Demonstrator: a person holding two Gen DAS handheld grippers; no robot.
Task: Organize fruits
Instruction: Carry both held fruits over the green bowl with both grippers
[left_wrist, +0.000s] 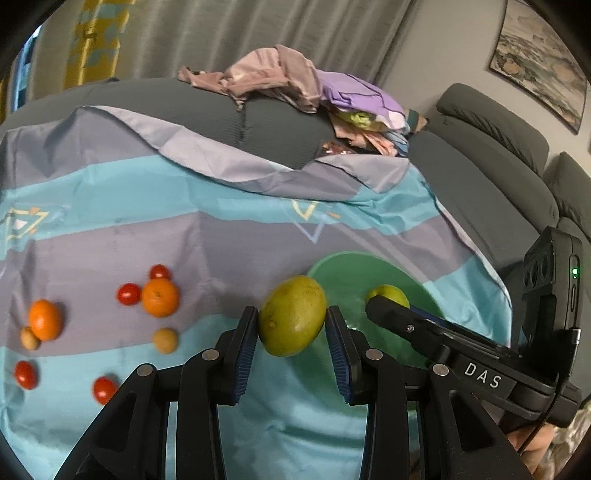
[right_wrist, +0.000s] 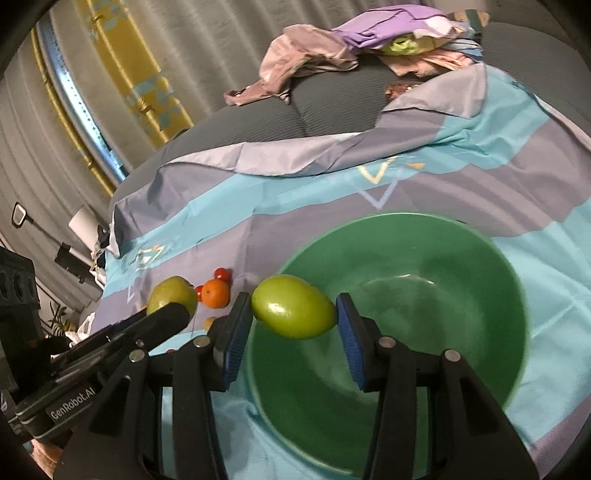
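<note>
Each claw pinches a green fruit: right gripper (right_wrist: 293, 321) over the green bowl (right_wrist: 509, 273), left gripper (left_wrist: 291, 328) beside it. Smooth skin could slip and roll off

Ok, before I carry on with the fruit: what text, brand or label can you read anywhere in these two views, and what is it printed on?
"DAS": white letters on the black body of the right gripper, seen from the left wrist view.
"GenRobot.AI": white letters on the black body of the left gripper, seen from the right wrist view.
The striped cloth carries only triangle motifs, no words.
The framed picture on the wall shows no legible text.
</note>
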